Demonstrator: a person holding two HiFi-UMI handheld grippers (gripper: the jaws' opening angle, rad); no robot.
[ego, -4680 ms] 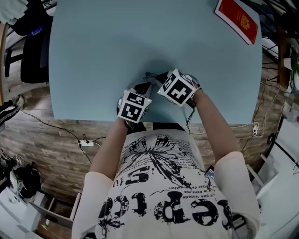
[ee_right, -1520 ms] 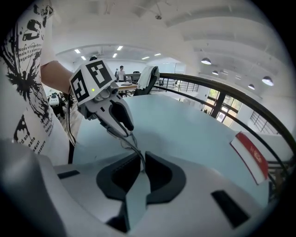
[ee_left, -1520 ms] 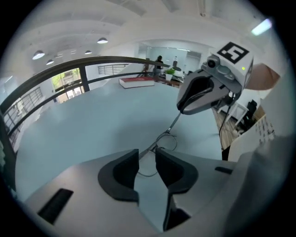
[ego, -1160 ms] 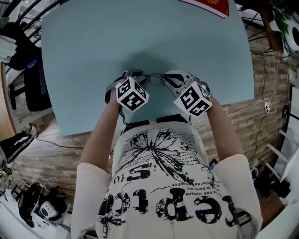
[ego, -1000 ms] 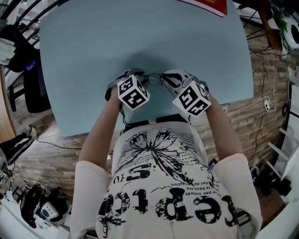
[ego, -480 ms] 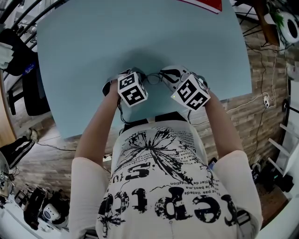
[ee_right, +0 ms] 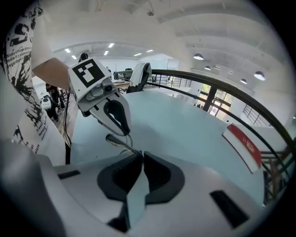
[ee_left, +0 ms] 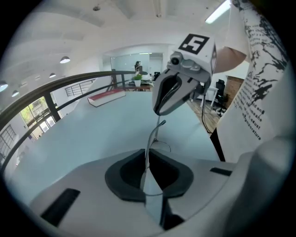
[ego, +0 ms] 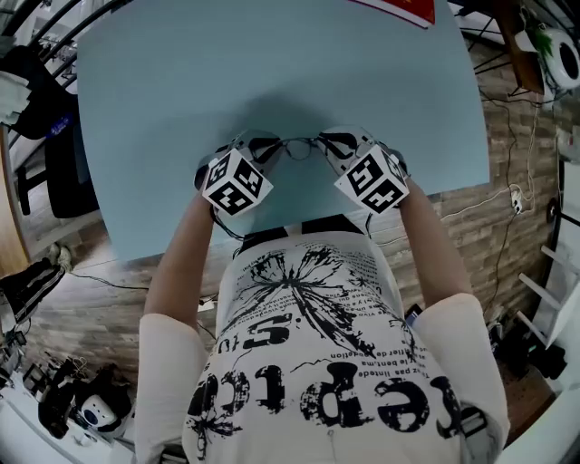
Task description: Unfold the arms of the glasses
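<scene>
Thin wire-framed glasses (ego: 295, 148) hang just above the pale blue table (ego: 272, 63) near its front edge, stretched between my two grippers. My left gripper (ego: 261, 145) is shut on one thin arm of the glasses (ee_left: 152, 136), which runs out from between the pads toward the right gripper (ee_left: 170, 91). My right gripper (ego: 330, 144) is shut on the other arm (ee_right: 118, 142), whose dark tip sticks out to the left of the pads. In the right gripper view the left gripper (ee_right: 115, 115) faces it at close range. The lenses are barely visible.
A red booklet (ego: 399, 8) lies at the table's far right edge, also visible as a red booklet (ee_right: 243, 145) in the right gripper view. A chair with dark clothing (ego: 36, 82) stands left of the table. Cables run over the wooden floor (ego: 507, 190).
My left gripper has moved left and slightly toward the person, away from the right gripper. The glasses now span a wider gap between the two. The right gripper stayed almost still.
</scene>
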